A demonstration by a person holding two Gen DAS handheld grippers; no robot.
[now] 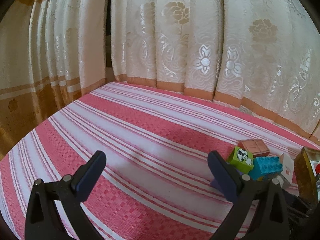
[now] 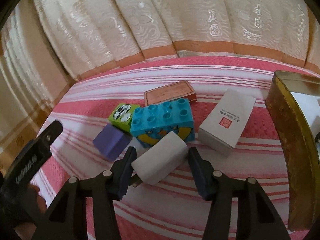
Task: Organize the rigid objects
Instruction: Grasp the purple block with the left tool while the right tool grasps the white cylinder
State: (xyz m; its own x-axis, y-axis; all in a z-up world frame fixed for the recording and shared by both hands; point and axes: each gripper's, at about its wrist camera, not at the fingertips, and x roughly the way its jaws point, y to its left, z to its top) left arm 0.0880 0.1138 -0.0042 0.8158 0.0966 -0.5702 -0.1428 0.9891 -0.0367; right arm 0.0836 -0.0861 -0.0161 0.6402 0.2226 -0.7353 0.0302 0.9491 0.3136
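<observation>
Pink-striped cloth | right gripper fingers either side of white plug adapter, looks clamped but can't tell | white box beside it: red seal, print too tiny to read | blue brick just behind | left gripper wide apart, holding nothing

A table draped in a pink-and-white striped cloth is carrying a cluster: purple block, green block, blue studded brick, white plug adapter, copper-coloured case, white carton, and gold tin.
</observation>
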